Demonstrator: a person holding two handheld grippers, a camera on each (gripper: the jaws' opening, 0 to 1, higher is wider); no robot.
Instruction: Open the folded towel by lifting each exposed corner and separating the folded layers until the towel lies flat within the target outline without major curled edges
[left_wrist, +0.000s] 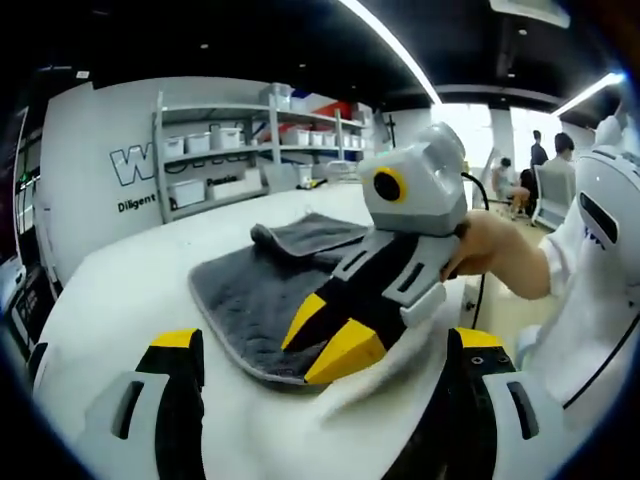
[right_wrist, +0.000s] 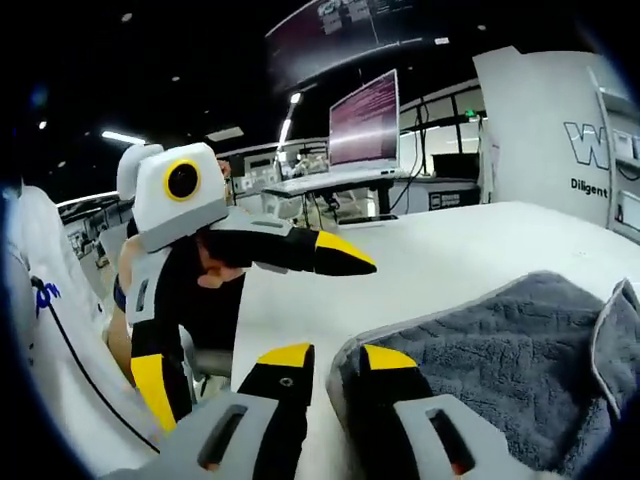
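**Grey towel on the white table, two grippers at its edge**

A big white table holds one soft grey towel. The towel lies mostly flat, with one corner folded back on top at its far side. In the right gripper view the towel lies just ahead, to the right.

Behind the table stands a grey metal shelf rack against a white wall. It has about three shelves that hold several white bins; what is inside them is too small to tell.

The right gripper, grey and black with yellow tips, rests at the towel's near edge. Its two jaws are close together, and one tip sits on the cloth; whether it pinches the towel I cannot tell.

The left gripper hangs above the table, away from the towel. In its own view its jaws stand wide apart and hold nothing.

One lit computer screen stands on a far desk.
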